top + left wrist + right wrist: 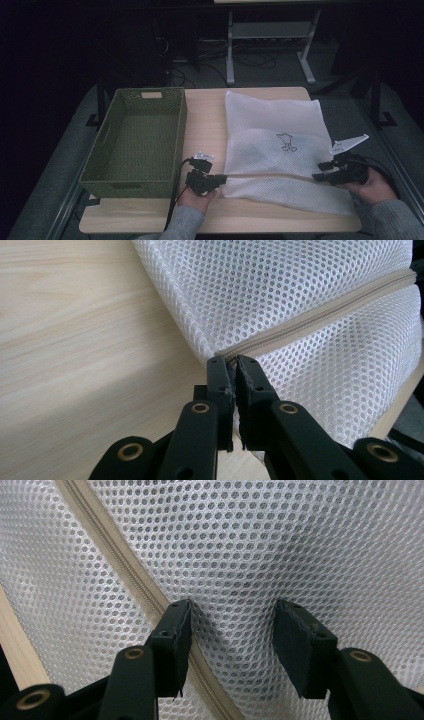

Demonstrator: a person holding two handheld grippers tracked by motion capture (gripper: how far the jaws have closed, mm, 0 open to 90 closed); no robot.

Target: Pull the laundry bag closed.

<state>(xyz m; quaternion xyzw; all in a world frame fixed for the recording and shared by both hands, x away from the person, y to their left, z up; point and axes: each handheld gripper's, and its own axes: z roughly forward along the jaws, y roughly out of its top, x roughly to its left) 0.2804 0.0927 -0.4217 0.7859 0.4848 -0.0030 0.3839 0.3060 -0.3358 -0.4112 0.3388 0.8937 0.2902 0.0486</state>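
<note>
High view. A white mesh laundry bag [272, 145] lies flat on the light wooden counter [207, 125], just beside the right wall of a green woven basket [137, 142]. A beige zipper [270, 176] runs across the bag near its front edge. A small dark printed figure [287, 142] sits on the bag's upper face. The left hand-held gripper [220, 178] meets the bag at the left end of the zipper, near the basket's front right corner. The right hand-held gripper [320, 175] rests on the bag at the right end of the zipper, well apart from the basket. A person's hands, in grey sleeves, hold both tools.

Left gripper view. The left hand-held gripper [235, 360] is clenched. Its two black jaws press together on the zipper's end [227, 354], at the bag's corner. The bag's mesh [300, 290] spreads above and to the right of the jaws; bare counter [75, 340] lies to the left of the bag.

Right gripper view. The right hand-held gripper [232, 611] is released. Its jaws stand apart and press down on the bag's mesh [235, 545], which dimples between them. The zipper [115, 555] passes diagonally just under the left jaw. A strip of counter [15, 640] shows beyond the bag's edge.
</note>
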